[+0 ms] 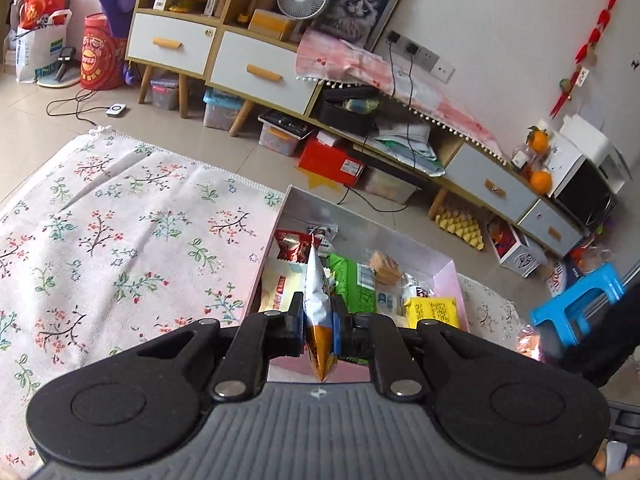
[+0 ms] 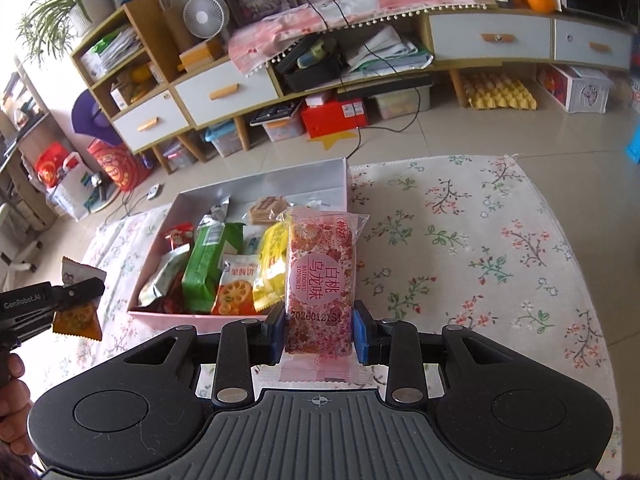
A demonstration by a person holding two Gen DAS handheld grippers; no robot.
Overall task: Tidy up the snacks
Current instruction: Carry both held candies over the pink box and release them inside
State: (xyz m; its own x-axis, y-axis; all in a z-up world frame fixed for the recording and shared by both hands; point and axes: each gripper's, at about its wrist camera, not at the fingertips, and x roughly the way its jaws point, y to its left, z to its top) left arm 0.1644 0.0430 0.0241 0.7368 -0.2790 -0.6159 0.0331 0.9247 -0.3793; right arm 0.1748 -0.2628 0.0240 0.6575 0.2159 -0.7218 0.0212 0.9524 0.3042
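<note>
My left gripper [image 1: 319,322] is shut on a small orange and white snack packet [image 1: 317,280], held edge-on above the near end of the pink box [image 1: 288,208]. That packet [image 2: 78,314] and the left gripper [image 2: 74,294] also show at the left edge of the right wrist view, beside the box's left side. My right gripper [image 2: 319,330] is shut on a pink cake bar in clear wrap [image 2: 320,276], held upright just in front of the pink box [image 2: 346,184]. Several snack packs fill the box, among them a green pack [image 2: 206,264] and a yellow one [image 2: 272,264].
The box stands on a floral cloth [image 2: 460,248] that covers the work surface. Behind it is tiled floor, then a low cabinet with drawers [image 2: 224,92], storage bins and a red box [image 2: 334,116]. A blue stool [image 1: 576,304] stands at the right. A hand [image 2: 14,408] grips the left tool.
</note>
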